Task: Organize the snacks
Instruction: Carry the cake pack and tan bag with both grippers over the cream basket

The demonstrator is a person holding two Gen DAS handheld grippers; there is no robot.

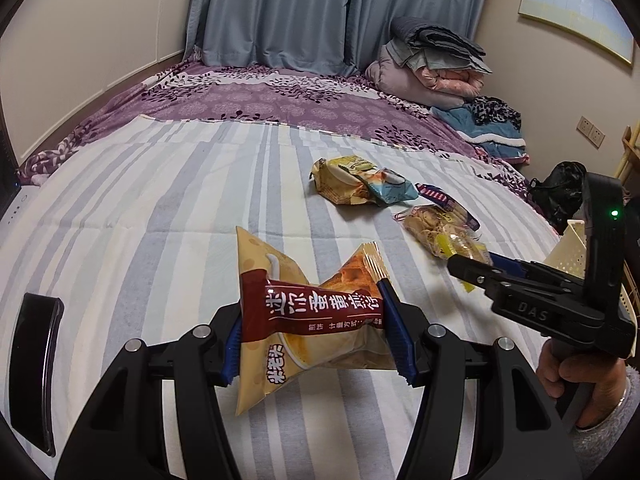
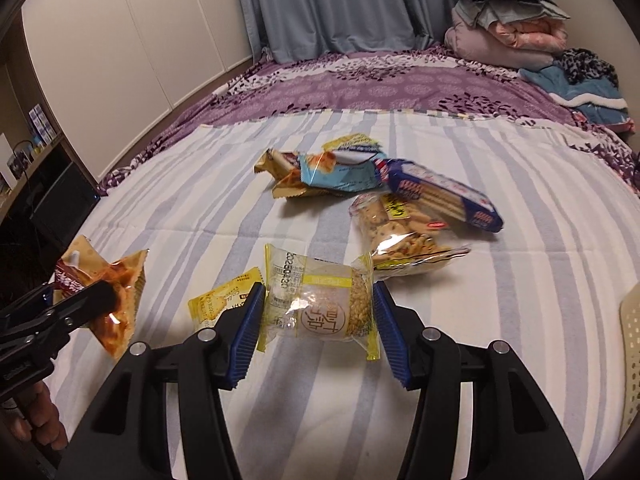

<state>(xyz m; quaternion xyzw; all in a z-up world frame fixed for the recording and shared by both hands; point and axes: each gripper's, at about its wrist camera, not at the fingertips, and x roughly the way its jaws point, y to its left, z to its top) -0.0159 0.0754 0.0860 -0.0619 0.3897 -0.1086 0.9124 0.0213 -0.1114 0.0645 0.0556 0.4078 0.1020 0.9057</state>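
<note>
In my left gripper I have the tan-and-maroon cracker packet pinched across its middle, the wrapper cinched like a bow between the blue pads, lifted clear of the striped sheet so it can travel without dragging. My right gripper is closed on the clear-wrapped round biscuit pack, pads pressing both ends, which I judge is the steadier hold for a puffy, slippery wrapper. A small yellow packet lies on the sheet at about ten o'clock from that pack, just beside it. The remaining snacks sit in a loose heap toward twelve and one o'clock: a teal packet on top of crumpled tan wrappers, a blue wafer pack leaning over a clear bag of crackers. The cream perforated basket shows at my three o'clock edge; I take it for the destination, so both held packs probably go there.
</note>
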